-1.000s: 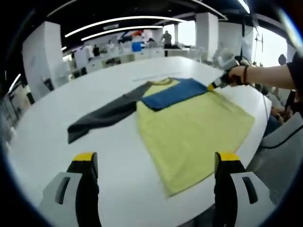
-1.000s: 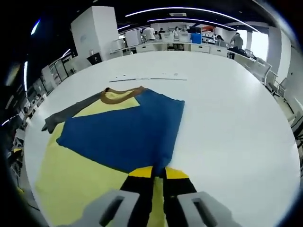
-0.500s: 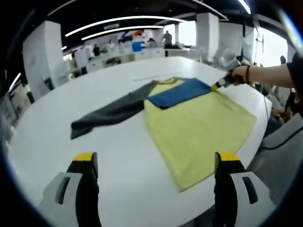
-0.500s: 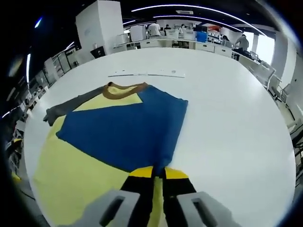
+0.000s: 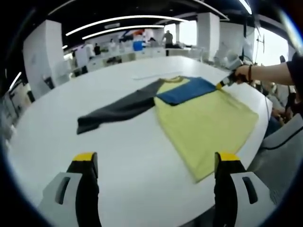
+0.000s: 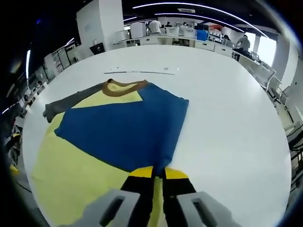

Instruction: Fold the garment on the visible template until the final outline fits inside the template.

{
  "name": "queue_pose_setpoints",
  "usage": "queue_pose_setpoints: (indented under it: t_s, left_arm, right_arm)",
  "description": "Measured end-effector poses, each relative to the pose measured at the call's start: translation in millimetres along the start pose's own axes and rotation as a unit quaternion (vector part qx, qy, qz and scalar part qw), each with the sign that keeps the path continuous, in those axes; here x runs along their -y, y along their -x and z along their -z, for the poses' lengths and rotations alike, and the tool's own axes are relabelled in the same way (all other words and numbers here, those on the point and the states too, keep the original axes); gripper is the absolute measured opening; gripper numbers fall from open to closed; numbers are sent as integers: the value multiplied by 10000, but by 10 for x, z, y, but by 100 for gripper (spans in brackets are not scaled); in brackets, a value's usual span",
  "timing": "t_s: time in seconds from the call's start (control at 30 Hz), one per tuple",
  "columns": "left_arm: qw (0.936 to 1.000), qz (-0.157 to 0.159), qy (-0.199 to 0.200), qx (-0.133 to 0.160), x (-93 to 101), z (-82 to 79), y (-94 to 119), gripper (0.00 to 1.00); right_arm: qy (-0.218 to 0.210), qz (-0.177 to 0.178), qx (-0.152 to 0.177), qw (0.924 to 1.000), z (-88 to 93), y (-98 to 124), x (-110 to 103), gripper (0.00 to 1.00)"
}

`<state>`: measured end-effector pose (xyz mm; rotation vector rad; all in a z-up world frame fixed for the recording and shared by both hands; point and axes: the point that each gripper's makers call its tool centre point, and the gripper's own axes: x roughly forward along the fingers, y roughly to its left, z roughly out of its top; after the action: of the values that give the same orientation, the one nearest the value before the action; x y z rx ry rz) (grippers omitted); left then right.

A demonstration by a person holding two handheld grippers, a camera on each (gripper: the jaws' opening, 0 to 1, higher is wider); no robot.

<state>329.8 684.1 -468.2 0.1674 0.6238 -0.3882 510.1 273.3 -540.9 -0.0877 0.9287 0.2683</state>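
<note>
A yellow shirt lies flat on the white table, with a dark grey sleeve stretched out to its left and a blue sleeve folded across its chest. In the right gripper view the blue sleeve spreads over the yellow body, and the brown collar shows beyond it. My right gripper is shut on the blue sleeve's cuff; the same right gripper appears at the shirt's far right corner in the left gripper view, held by a hand. My left gripper is open above bare table, short of the shirt.
A thin strip lies on the table beyond the collar. Chairs stand at the table's right edge. Desks and people sit far behind the table. Bare table stretches right of the shirt.
The shirt has slid to the right across the table, pulled along by the right gripper holding the blue cuff. The left gripper stays open and still.
</note>
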Motion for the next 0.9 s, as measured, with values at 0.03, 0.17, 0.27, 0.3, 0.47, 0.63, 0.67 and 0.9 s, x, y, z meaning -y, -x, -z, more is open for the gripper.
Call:
queue_pose_setpoints:
  t_s: [0.03,0.17,0.27,0.3,0.47,0.63,0.67,0.9]
  left_arm:
    - [10000,7,7,2,10,-4,0,99]
    - [10000,28,-8,-9,23,-4,-3,99]
    - [10000,33,-27,-22,16,4,-1,99]
    - [10000,29,-24,-21,14,4,0,99]
    - [10000,30,-9,-31,-5,22,2,99]
    - [10000,32,-14,-37,2,15,3,99]
    - [10000,35,-14,-38,9,10,3,99]
    - [10000,45,-26,-28,7,-12,-6,99]
  right_arm:
    - [1,7,-8,10000,-4,-9,34,1]
    - [-10,19,-35,10000,9,6,37,1]
    - [-39,26,-45,10000,20,16,61,1]
    - [-43,30,-45,10000,30,30,55,1]
    - [-101,56,-67,9999,53,50,92,1]
    - [-177,46,-62,9998,59,61,65,2]
    - [-183,52,-59,9998,58,60,66,2]
    - [-219,219,108,9995,-6,110,140,16]
